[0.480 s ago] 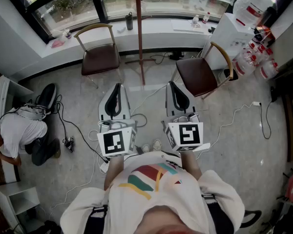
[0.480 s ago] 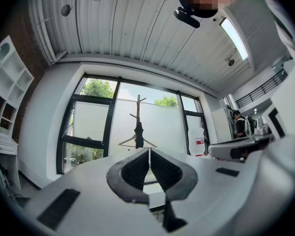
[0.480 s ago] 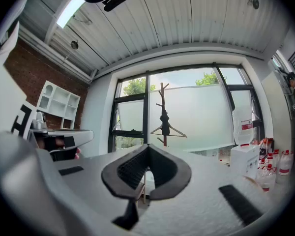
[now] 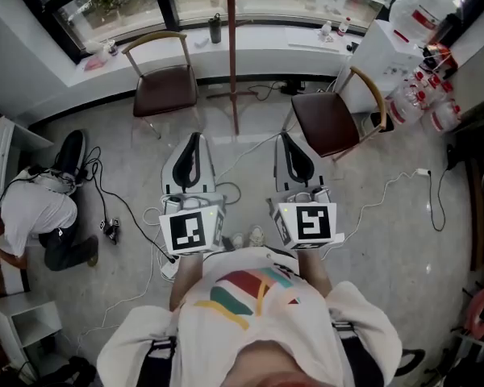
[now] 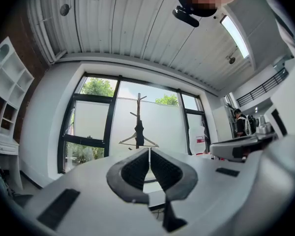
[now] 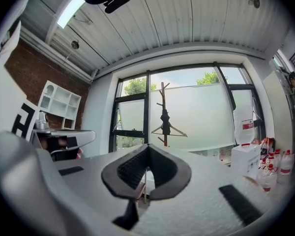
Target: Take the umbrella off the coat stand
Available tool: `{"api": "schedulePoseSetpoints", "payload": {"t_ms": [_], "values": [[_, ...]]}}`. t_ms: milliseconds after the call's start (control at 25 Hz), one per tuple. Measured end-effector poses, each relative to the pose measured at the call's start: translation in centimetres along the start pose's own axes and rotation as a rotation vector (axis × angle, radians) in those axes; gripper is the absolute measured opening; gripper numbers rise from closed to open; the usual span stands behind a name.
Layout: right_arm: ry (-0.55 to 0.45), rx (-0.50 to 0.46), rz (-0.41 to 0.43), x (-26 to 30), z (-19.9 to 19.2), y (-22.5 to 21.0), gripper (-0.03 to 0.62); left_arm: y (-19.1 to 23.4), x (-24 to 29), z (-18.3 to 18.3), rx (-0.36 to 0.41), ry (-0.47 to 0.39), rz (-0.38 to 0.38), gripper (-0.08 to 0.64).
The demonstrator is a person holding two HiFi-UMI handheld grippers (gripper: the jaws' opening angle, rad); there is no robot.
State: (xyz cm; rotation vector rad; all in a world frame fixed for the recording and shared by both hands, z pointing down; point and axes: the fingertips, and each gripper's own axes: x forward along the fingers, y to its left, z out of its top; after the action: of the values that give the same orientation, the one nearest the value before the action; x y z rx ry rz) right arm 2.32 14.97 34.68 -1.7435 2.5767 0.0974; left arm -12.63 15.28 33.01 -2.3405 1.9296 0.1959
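Fingers of the left gripper (image 5: 149,150) and right gripper (image 6: 147,146) are closed and empty. Dark umbrella (image 5: 138,131) hangs upright on the coat stand (image 4: 232,63), straight ahead, well apart, roughly midway between both.

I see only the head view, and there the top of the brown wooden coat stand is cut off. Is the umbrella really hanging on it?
Observer: Yes. In the left gripper view a dark folded umbrella hangs against the pole of the brown wooden coat stand, below its upper pegs.
Operator: Does anything else hang there?
Observer: A thin clothes hanger hangs just under the umbrella.
Operator: How do my jaws stand?
Observer: The left gripper and the right gripper are both shut, with nothing between their jaws.
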Motion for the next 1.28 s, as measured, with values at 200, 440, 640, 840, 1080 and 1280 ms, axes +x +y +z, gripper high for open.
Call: {"api": "schedulePoseSetpoints", "payload": {"t_ms": [200,440,640,840,1080,1280], "values": [[-0.032,0.056,0.016,0.4,0.4,-0.5,0.0,-0.1,0.8,0.3,0.009,0.02,0.009,0.008],[-0.002,0.019,0.043,0.6,-0.8,-1.8,0.0,-1.0,1.4,-0.4,0.009,0.021,0.039,0.008],[-0.007,0.093,0.078,0.4,-1.1,-3.6,0.0,-2.0,2.3,-0.5,-0.002,0.02,0.068,0.008],[-0.009,0.114,0.111,0.0,-1.5,-4.6,0.0,-3.8,2.8,-0.2,0.007,0.016,0.058,0.008],[-0.014,0.108,0.115,0.5,-1.8,-5.9,0.0,-4.8,4.6,-0.1,0.02,-0.005,0.045,0.008],[-0.026,0.081,0.09,2.2,-2.0,-7.4,0.0,-4.9,7.1,-0.9,0.005,-0.026,0.021,0.008]]}}
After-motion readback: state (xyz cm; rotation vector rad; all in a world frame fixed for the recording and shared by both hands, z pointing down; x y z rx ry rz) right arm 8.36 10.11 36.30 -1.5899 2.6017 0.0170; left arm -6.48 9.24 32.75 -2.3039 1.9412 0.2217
